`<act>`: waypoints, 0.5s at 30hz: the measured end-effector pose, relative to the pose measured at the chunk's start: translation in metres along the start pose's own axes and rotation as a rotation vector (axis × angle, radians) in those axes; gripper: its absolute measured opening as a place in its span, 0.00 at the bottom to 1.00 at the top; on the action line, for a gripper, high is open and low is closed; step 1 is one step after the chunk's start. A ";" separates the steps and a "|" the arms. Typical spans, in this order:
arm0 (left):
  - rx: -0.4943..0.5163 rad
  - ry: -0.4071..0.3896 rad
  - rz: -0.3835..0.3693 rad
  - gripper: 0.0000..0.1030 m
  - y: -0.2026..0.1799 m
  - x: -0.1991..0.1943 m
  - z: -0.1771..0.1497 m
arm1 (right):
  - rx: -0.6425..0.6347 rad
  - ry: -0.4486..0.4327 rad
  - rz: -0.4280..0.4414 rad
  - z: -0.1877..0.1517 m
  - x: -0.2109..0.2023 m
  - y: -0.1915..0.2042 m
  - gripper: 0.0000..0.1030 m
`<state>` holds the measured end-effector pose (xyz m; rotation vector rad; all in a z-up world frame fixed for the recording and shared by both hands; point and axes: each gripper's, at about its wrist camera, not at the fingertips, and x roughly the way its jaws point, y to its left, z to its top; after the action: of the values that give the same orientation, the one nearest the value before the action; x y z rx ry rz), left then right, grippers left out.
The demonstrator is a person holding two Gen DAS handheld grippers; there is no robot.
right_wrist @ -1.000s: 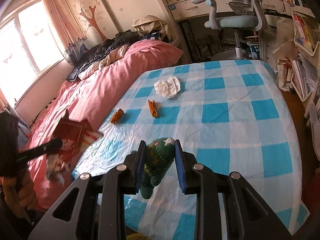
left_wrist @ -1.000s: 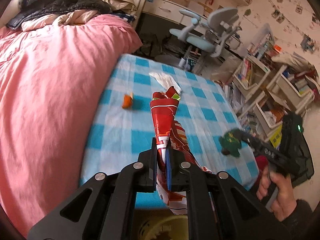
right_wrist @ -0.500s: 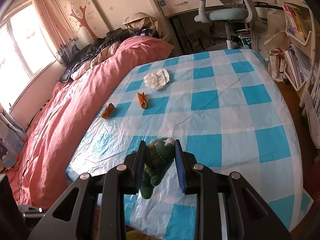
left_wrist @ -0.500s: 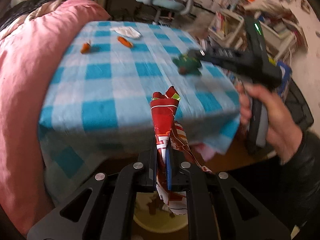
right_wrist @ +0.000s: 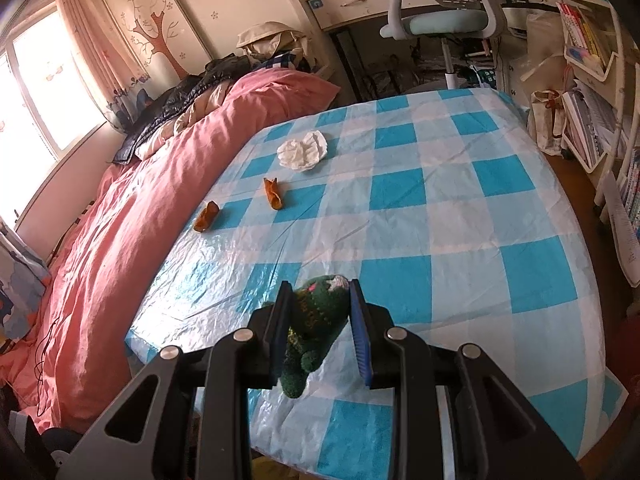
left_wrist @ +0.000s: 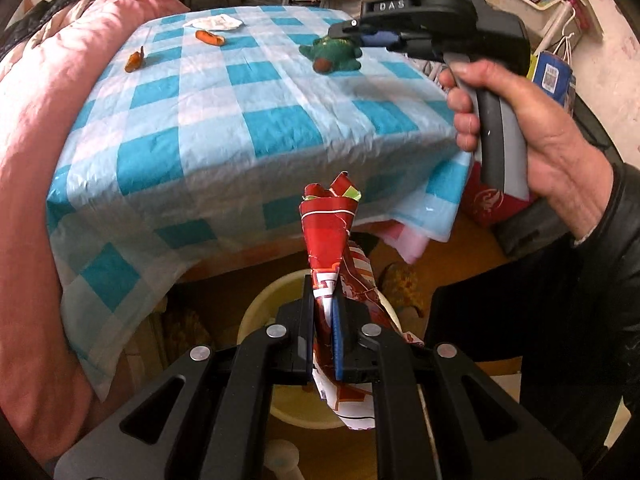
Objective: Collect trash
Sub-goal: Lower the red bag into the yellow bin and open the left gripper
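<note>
My left gripper is shut on a red and white crumpled wrapper and holds it over a pale yellow bin on the floor, below the table's near edge. My right gripper is shut on a green plush toy just above the blue checked tablecloth; both show in the left wrist view, the toy hanging from the fingers. On the cloth lie two orange peel scraps and a crumpled white tissue.
A pink duvet bed borders the table's left side. An office chair and a desk stand beyond the table. Bookshelves and bags line the right side. A red bag sits under the table's corner.
My left gripper has dropped from above the table to below its edge, bringing the wrapper over the bin. My right gripper has stayed over the table with the toy.
</note>
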<state>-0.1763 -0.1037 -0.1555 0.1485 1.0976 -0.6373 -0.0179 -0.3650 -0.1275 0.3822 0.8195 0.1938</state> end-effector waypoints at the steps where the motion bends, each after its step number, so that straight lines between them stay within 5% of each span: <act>1: 0.003 0.005 0.001 0.07 -0.001 0.001 -0.001 | 0.001 -0.001 0.001 0.000 0.000 0.000 0.28; 5: 0.034 0.064 0.007 0.08 -0.006 0.011 -0.008 | 0.004 -0.003 0.008 0.000 -0.001 0.001 0.28; 9: 0.096 0.157 0.049 0.20 -0.016 0.026 -0.016 | 0.002 -0.005 0.016 0.000 -0.003 0.002 0.28; 15: 0.054 0.125 0.075 0.21 -0.003 0.020 -0.011 | 0.008 -0.016 0.032 0.002 -0.008 0.000 0.28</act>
<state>-0.1811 -0.1094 -0.1771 0.2774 1.1903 -0.5969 -0.0217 -0.3681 -0.1211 0.4041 0.7992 0.2165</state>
